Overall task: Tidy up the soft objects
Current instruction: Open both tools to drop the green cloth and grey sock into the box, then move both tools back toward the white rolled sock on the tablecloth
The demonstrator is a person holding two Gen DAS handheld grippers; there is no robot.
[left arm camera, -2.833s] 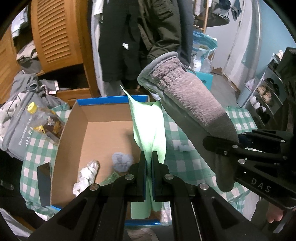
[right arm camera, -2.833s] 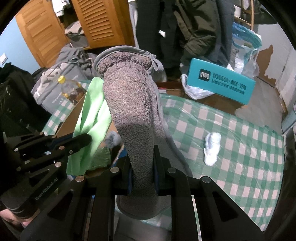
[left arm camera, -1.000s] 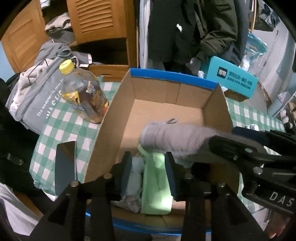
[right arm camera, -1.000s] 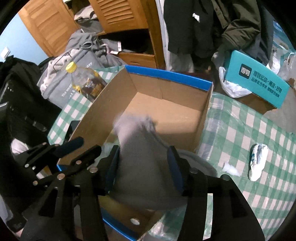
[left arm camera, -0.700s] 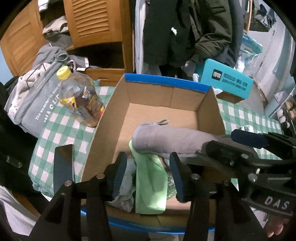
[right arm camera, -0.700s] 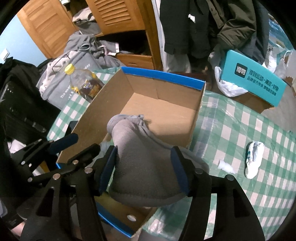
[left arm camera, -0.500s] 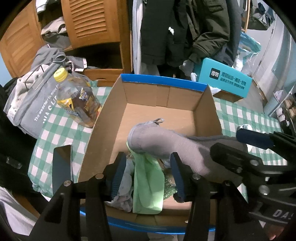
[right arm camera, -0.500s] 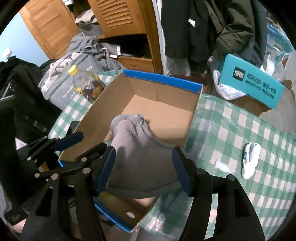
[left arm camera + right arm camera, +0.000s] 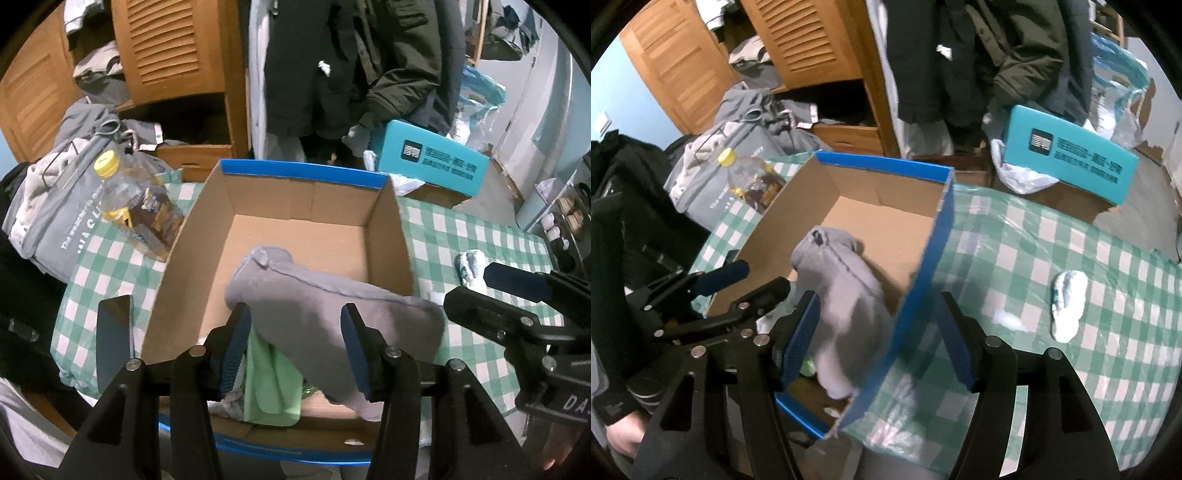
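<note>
A grey fleece slipper sock [image 9: 317, 306] lies in the cardboard box [image 9: 295, 206] with the blue rim, its toe draped over the box's right wall. It also shows in the right wrist view [image 9: 846, 291]. A light green cloth [image 9: 269, 384] lies under it at the near end of the box. My left gripper [image 9: 293, 350] is open and empty just above the near edge of the box. My right gripper [image 9: 875, 339] is open and empty, with the box's right wall between its jaws. A white sock [image 9: 1067, 302] lies on the checked tablecloth to the right.
A bottle with a yellow cap [image 9: 133, 206] stands left of the box. A black phone [image 9: 112, 339] lies at the table's near left. A teal box [image 9: 1071, 151] sits beyond the table. Grey clothes and a wooden wardrobe [image 9: 166, 44] are behind.
Both grippers opened and let go: the green cloth and the grey sock dropped into the box. Both grippers then drew back and up from the box.
</note>
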